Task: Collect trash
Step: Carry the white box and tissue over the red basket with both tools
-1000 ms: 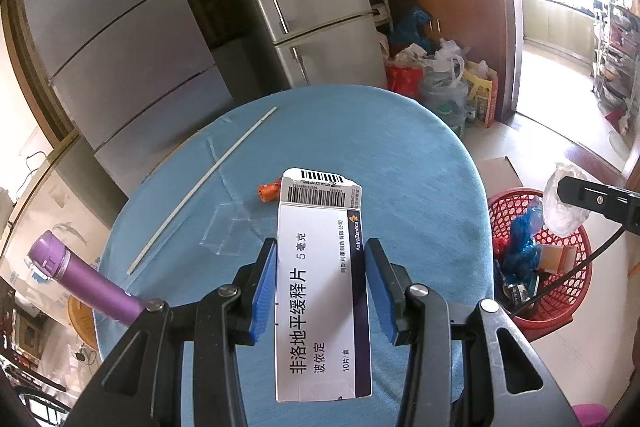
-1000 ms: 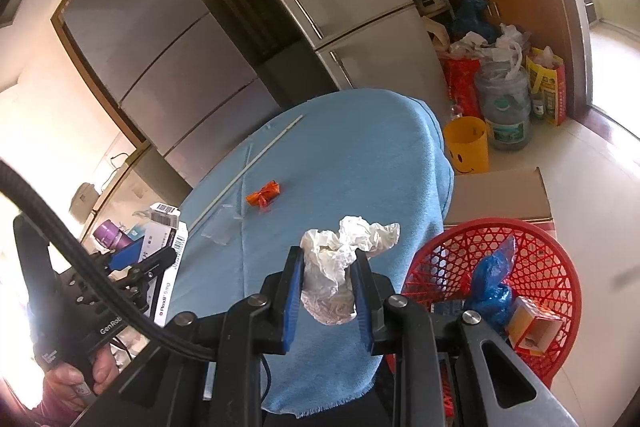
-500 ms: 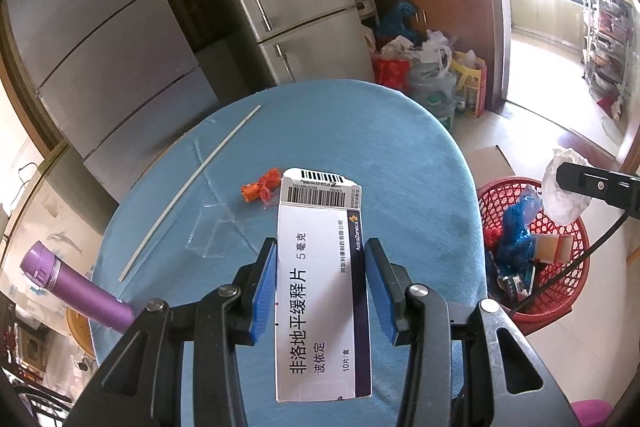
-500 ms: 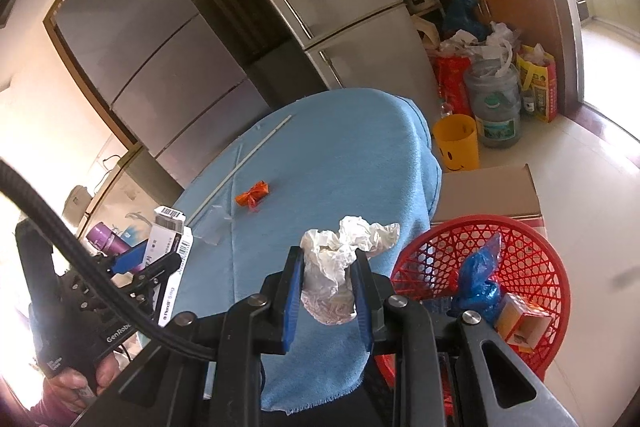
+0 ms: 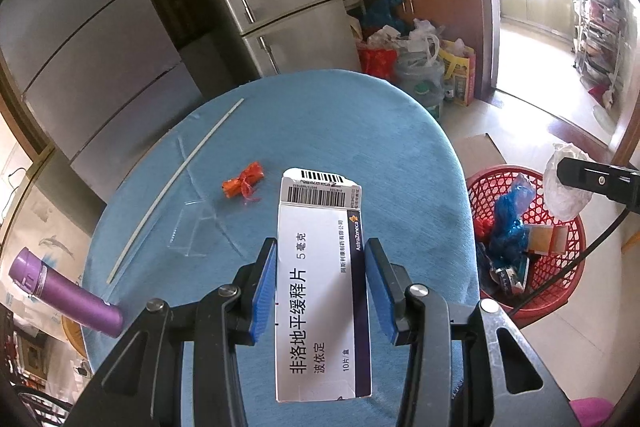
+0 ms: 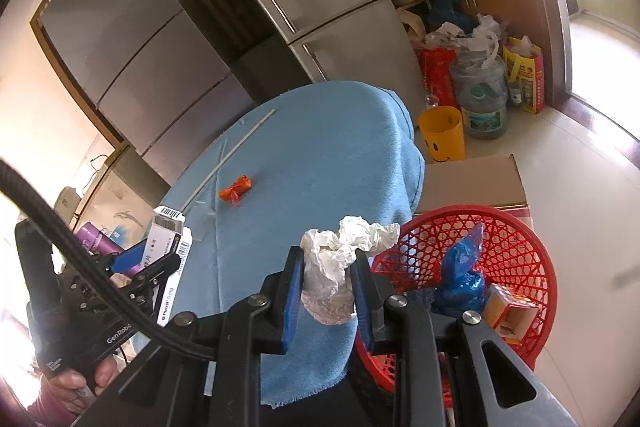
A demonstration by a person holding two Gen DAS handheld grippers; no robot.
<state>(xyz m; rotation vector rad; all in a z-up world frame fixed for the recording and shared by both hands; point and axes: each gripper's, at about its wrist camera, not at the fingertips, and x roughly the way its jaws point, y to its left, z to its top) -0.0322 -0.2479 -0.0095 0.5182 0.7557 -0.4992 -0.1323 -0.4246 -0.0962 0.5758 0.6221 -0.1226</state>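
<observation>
My left gripper point(image 5: 320, 263) is shut on a white medicine box point(image 5: 320, 291) with a barcode, held above the blue-clothed table point(image 5: 360, 131). My right gripper point(image 6: 328, 267) is shut on a crumpled white tissue point(image 6: 340, 259), held at the table's right edge beside the red mesh basket point(image 6: 516, 235). In the left wrist view the tissue point(image 5: 560, 187) hangs over the basket's point(image 5: 492, 179) far rim. An orange wrapper point(image 5: 242, 185) and a clear plastic piece point(image 5: 192, 231) lie on the table. The left gripper and its box point(image 6: 166, 239) show at left in the right wrist view.
A long white stick point(image 5: 176, 183) lies on the table's left side. A purple bottle point(image 5: 60, 295) is at the left edge. The basket holds a blue bag point(image 6: 460, 267) and a small carton point(image 6: 508, 311). A yellow bucket point(image 6: 442, 139), cardboard point(image 6: 472, 183), bags and fridges stand beyond.
Both grippers have risen and drifted slightly back, so the table looks smaller and farther. The tissue now hangs closer to the basket. Both grips are unchanged.
</observation>
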